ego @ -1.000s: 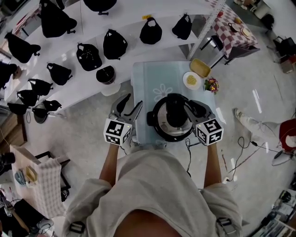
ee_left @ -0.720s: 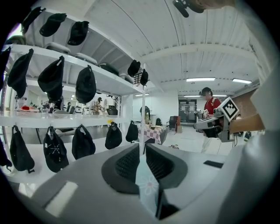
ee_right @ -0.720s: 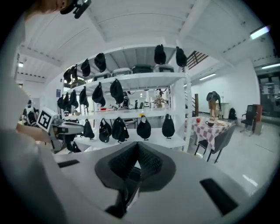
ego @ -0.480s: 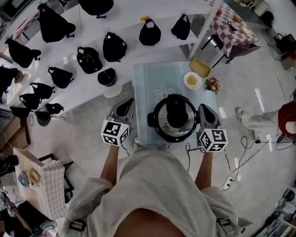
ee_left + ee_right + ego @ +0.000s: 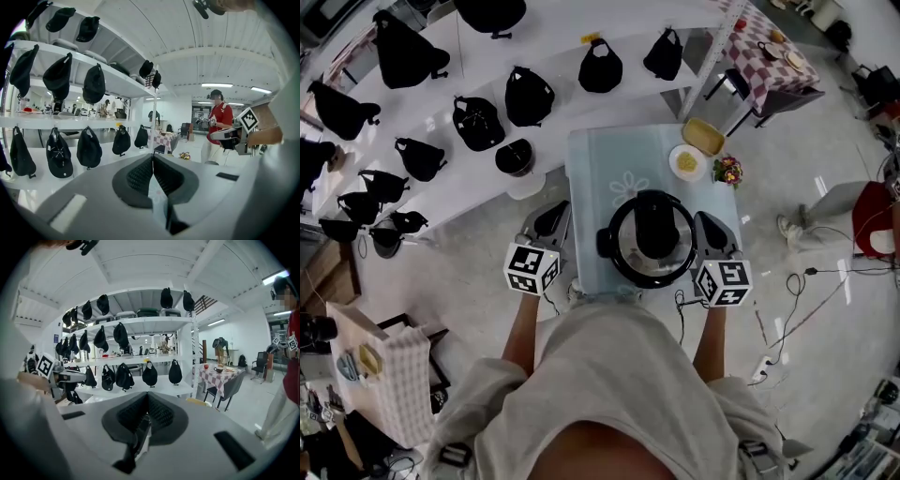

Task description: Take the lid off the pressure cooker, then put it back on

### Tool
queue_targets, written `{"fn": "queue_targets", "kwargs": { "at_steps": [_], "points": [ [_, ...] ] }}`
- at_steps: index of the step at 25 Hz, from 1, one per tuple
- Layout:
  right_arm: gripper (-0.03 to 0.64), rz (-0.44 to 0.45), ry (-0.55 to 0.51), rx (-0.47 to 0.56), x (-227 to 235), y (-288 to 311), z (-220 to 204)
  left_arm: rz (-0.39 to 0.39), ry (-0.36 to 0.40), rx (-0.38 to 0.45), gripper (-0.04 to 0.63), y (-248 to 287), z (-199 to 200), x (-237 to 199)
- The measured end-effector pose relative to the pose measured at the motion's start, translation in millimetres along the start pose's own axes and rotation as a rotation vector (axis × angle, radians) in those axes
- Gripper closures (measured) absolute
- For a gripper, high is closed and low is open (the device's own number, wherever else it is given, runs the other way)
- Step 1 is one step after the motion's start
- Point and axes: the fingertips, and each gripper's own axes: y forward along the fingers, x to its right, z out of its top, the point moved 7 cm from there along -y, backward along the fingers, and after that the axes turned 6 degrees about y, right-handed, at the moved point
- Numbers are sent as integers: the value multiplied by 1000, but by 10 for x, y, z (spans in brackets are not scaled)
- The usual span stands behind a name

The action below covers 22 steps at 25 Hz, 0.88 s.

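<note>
The pressure cooker (image 5: 652, 242) stands on a small table (image 5: 591, 164) with a pale blue cloth. Its lid with the black handle (image 5: 654, 225) sits on top. My left gripper (image 5: 551, 223) hangs shut just off the table's left edge, apart from the cooker. Just right of the cooker's rim is my right gripper (image 5: 712, 234), also shut and holding nothing. In the left gripper view the left gripper (image 5: 153, 157) shows its jaws pressed together and empty. The right gripper (image 5: 146, 397) looks the same in the right gripper view. The cooker is hidden in both gripper views.
A white plate of yellow food (image 5: 688, 162), a yellow tray (image 5: 704, 137) and small flowers (image 5: 728, 172) sit at the table's far right. White shelves with several black caps (image 5: 530, 94) run behind. A checked table (image 5: 769, 56) and a person in red (image 5: 877, 234) are to the right.
Both grippers have closed their jaws. My right gripper has drawn away from the lid to the cooker's right side. The left one has stayed about where it was.
</note>
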Motion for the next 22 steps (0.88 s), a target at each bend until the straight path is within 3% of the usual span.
{"fn": "queue_targets", "kwargs": {
  "at_steps": [22],
  "points": [
    [617,-2,-24,-22,-70,56,-61,-6,-1,-4,586,35,-42,16]
  ]
}}
